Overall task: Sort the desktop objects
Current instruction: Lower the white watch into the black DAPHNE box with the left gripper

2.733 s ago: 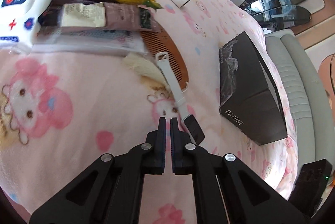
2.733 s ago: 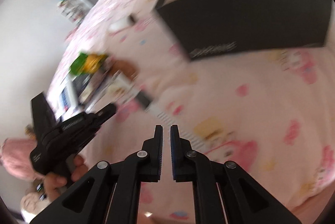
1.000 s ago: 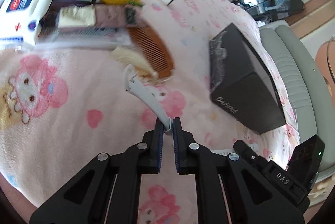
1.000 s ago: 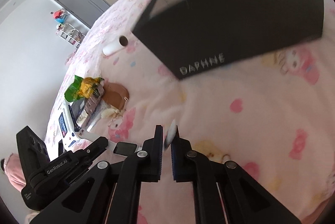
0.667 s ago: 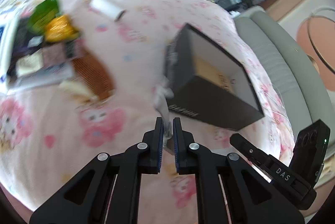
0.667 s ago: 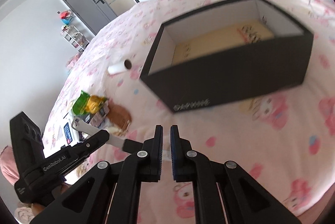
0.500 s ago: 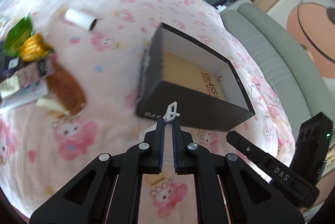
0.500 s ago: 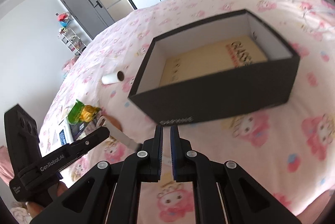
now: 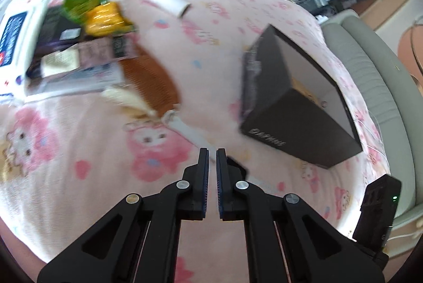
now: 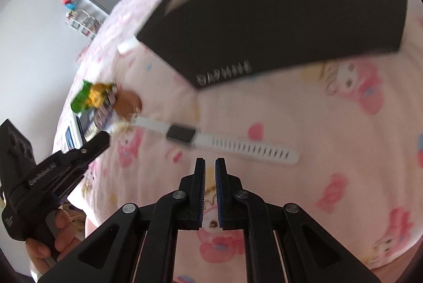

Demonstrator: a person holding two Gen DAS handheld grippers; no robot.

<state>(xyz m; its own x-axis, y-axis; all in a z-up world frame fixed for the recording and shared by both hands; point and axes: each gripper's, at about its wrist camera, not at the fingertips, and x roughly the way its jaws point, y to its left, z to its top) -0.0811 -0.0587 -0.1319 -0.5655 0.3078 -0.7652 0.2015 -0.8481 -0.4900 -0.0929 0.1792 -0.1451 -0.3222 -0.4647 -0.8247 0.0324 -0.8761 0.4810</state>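
Note:
A white-strapped watch [image 10: 181, 135] with a black face lies flat on the pink blanket, just in front of the black open box [image 10: 264, 32]. My right gripper [image 10: 210, 161] hangs shut a little short of its strap, with nothing between the pads. In the left wrist view my left gripper [image 9: 212, 151] is shut over the strap [image 9: 185, 129], and the gap between its pads looks empty. From the right wrist view the left gripper [image 10: 104, 139] sits apart from the strap's left end. The box [image 9: 298, 119] stands to the right.
Behind the watch lies a pile: a white wipes pack [image 9: 15, 40], a green and yellow snack bag [image 9: 100, 10], dark packets and a brown comb [image 9: 156, 82]. A white roll [image 9: 169, 1] lies further back. A grey sofa [image 9: 370, 66] runs along the bed's right side. A hand [image 10: 53, 238] holds the left gripper.
Half a second ago both grippers held the watch raised in front of the box. Now it lies flat on the blanket, free of both, and both views have dropped back low.

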